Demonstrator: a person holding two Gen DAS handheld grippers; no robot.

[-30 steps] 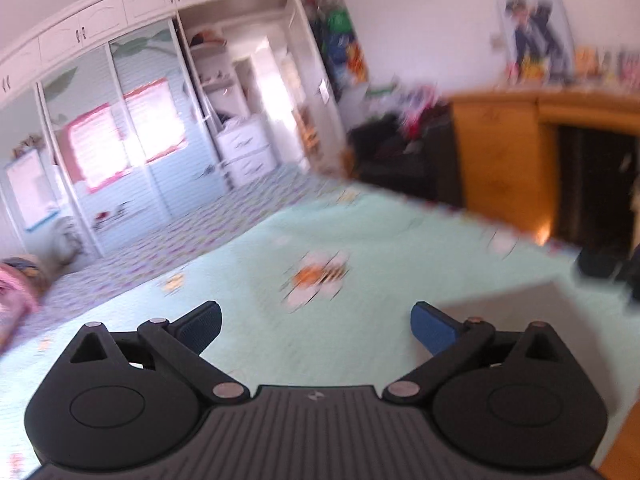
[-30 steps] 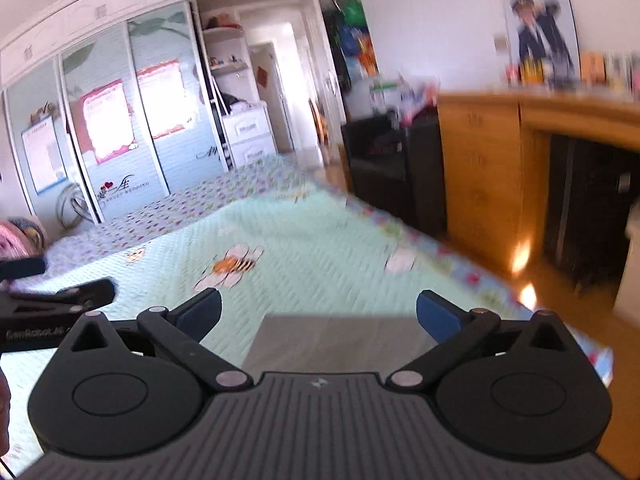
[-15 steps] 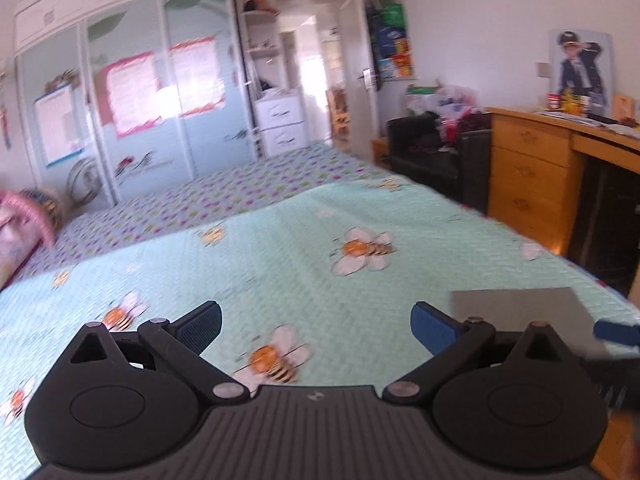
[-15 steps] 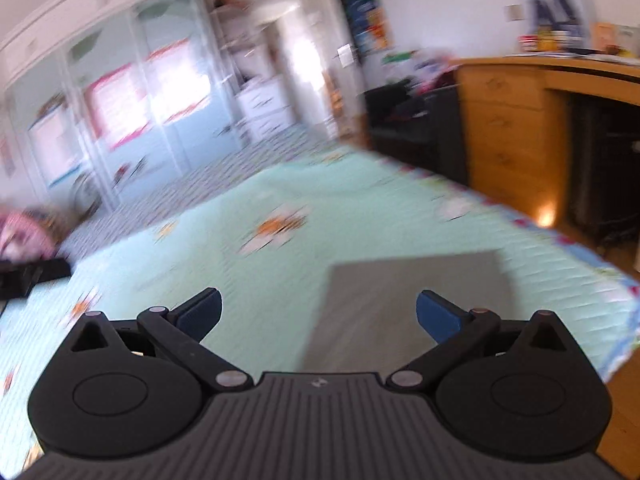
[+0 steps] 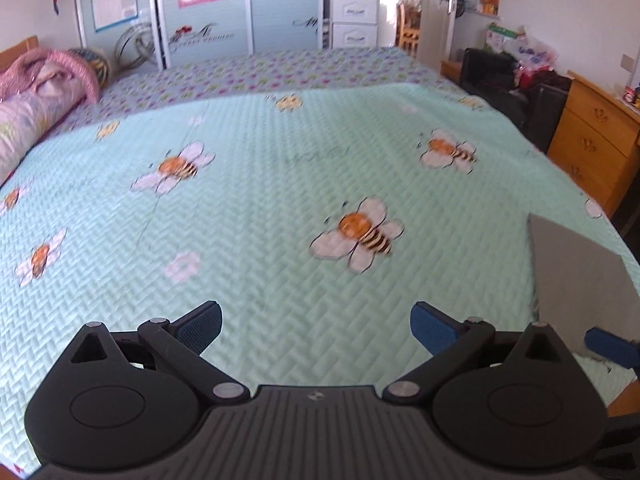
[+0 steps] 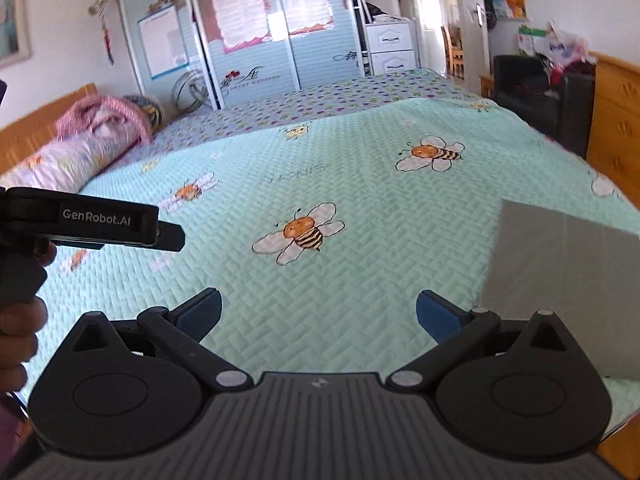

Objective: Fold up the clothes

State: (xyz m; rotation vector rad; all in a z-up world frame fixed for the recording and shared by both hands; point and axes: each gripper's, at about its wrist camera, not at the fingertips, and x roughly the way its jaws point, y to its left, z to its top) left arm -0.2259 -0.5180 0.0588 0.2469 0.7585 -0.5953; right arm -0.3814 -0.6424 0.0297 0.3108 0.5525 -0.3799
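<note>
A flat, folded grey garment lies near the right edge of a mint green bedspread printed with bees. My left gripper hovers open over bare bedspread, the grey garment off to its right. My right gripper is also open, empty, with the garment just past its right finger. The left gripper body shows at the left of the right wrist view, held by a hand. One blue fingertip of the right gripper pokes into the left wrist view.
Pink bedding is piled at the bed's head on the left. A wooden dresser and a black chair stand right of the bed. A sliding-door wardrobe fills the far wall.
Both views have swung left and tilted down toward the bed. The grey garment has slid from centre to the right edge of each view. Both grippers stayed open.
</note>
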